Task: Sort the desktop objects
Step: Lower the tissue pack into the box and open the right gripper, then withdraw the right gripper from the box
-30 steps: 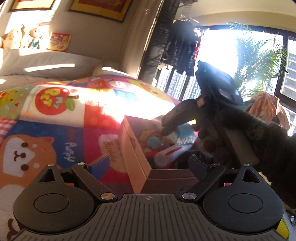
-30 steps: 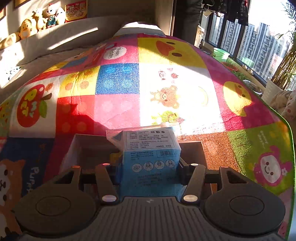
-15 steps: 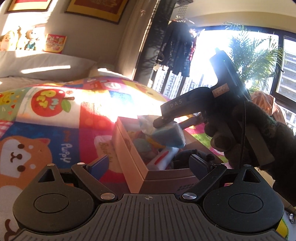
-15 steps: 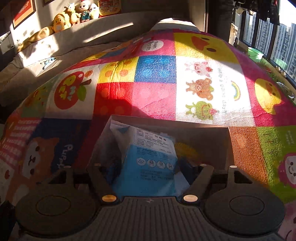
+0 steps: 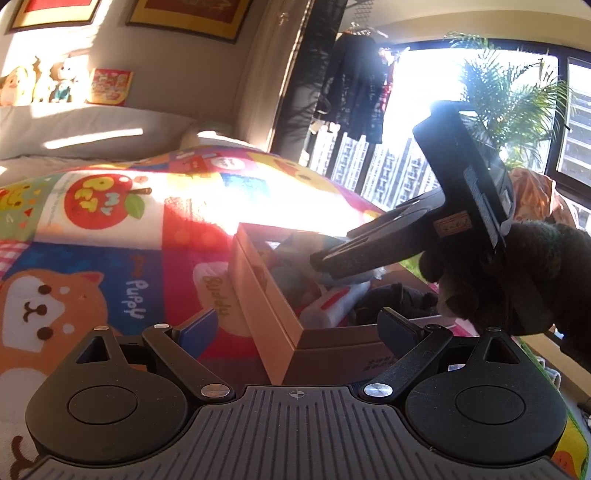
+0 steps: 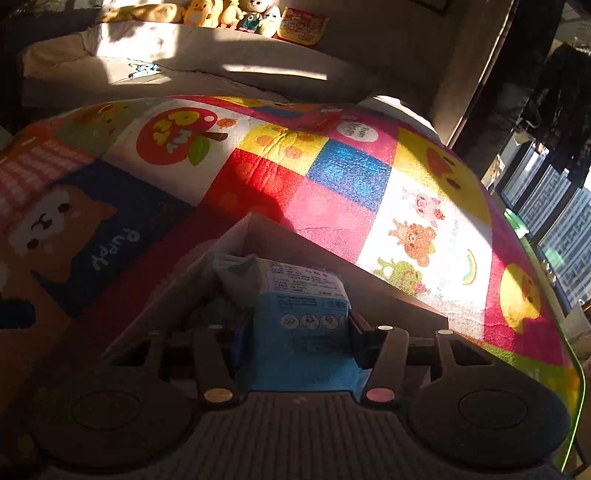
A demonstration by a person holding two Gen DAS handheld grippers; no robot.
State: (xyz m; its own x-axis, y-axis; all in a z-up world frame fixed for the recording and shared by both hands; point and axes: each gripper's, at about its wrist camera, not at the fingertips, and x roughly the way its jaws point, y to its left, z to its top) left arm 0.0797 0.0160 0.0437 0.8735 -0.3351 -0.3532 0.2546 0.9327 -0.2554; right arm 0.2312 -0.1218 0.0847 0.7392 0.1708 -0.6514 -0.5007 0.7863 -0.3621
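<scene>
1. Tissue pack (image 6: pixel 303 332), blue and white with printed icons, sits between the two fingers of the right tongs (image 6: pixel 295 339), over the open cardboard box (image 6: pixel 258 236).
2. Right tongs' jaws are closing at this moment, with the pack between them; both fingers lie against the pack's sides, so it is gripped.
3. In the left wrist view the same right tongs (image 5: pixel 332 264) reach down into the box (image 5: pixel 266 295) from the right, held by a hand in a dark glove (image 5: pixel 517 273).
4. Inside the box lie a white item with a red mark (image 5: pixel 332 302) and a dark soft thing (image 5: pixel 391 299); what they are I cannot tell.
5. Left tongs (image 5: pixel 295 328) stand spread wide, with nothing held; the near corner of the box lies between their fingers, and the fingers are apart from its walls.
6. The box rests on a bright patchwork blanket (image 5: pixel 110 236) with an apple, a puppy and ducks printed on it.
7. Behind the blanket is a grey headboard ledge with plush toys (image 6: pixel 229 14) in a row.
8. To the right, a sunlit window (image 5: pixel 424 110) with a palm plant (image 5: pixel 509 99) and dark clothes hanging (image 5: pixel 354 85).
</scene>
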